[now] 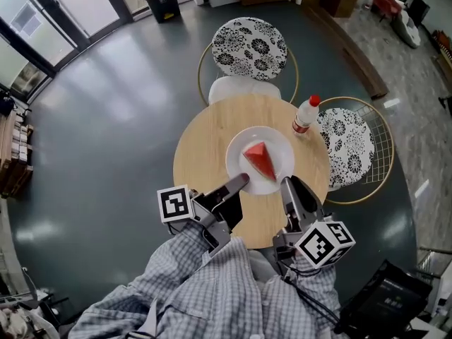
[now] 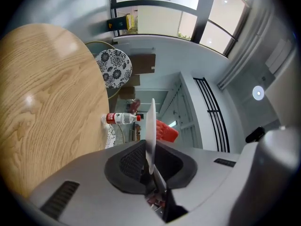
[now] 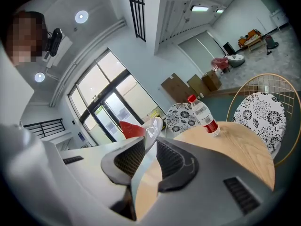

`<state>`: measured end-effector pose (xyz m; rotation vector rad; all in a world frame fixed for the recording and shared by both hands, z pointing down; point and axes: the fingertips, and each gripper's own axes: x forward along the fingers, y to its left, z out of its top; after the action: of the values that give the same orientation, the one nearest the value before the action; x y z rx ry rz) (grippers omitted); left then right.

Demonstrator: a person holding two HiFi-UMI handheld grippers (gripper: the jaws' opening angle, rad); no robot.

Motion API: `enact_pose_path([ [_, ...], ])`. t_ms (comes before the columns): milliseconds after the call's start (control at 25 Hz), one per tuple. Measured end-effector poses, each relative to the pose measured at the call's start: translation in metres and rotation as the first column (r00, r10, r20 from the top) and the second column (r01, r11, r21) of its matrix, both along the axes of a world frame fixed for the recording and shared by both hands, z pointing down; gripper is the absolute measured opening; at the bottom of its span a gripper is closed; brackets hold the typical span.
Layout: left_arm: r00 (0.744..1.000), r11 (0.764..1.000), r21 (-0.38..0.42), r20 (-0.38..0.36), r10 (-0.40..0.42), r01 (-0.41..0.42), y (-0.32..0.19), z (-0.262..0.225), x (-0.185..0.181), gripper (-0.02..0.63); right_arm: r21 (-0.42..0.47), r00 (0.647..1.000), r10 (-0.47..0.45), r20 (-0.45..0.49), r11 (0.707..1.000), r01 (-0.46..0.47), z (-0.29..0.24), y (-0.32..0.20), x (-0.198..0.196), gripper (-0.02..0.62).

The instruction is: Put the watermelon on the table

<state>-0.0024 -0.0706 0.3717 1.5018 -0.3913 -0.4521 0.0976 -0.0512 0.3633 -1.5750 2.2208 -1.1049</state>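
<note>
Since both hands share one load, we log them together. The left gripper is pinched nearly closed on the near-left rim of the white plate. Its own view shows the rim edge-on between the pads. The right gripper is clamped the same way on the near-right rim, also with only the thin rim between its jaws. Neither gripper touches the fruit itself.

Position of the load: the watermelon, a red wedge, lies on the plate a little left of its middle. The plate sits over the near half of the round wooden table.

Key relation: the wedge lies ahead of both grippers and between them, about equally near to each. Its long axis runs roughly away from us, so it points along the grippers rather than across them. We judge that what remains is a straight lowering, with both rims kept level so the wedge does not slide.

Clearance: a bottle stands on the table just beyond the plate's far-right edge, close but apart from it. Two patterned chairs stand at the far and right sides of the table.

Not resolved:
- The head view looks steeply down, so we cannot tell whether the plate's underside meets the wood.
- The gripper views suggest the plate is held above the table, but we hold that loosely.
- The near edge of the table is hidden behind the grippers and sleeves.
</note>
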Motion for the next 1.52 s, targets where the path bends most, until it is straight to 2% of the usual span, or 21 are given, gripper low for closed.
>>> enact_pose_path([
  [360,1.000,1.000,0.010,0.024,0.018,-0.018,-0.060,0.031,0.008,0.043,-0.052,0.999,-0.018,-0.029,0.998,0.017,0.032,-0.059,0.008,0.084],
  [640,1.000,0.999,-0.024,0.018,0.023,-0.023,-0.094,0.062,0.009,0.043,-0.098,0.998,-0.020,-0.058,0.995,0.014,0.064,-0.094,0.007,0.084],
  [1120,0.999,0.997,-0.060,0.026,0.044,-0.042,-0.143,0.112,0.017,0.043,-0.173,0.997,0.021,-0.079,0.984,-0.034,0.113,-0.141,0.016,0.084],
  [1520,0.996,0.992,-0.104,0.047,0.073,-0.068,-0.175,0.157,0.027,0.043,-0.235,0.988,0.030,-0.153,0.970,-0.066,0.157,-0.171,0.024,0.084],
])
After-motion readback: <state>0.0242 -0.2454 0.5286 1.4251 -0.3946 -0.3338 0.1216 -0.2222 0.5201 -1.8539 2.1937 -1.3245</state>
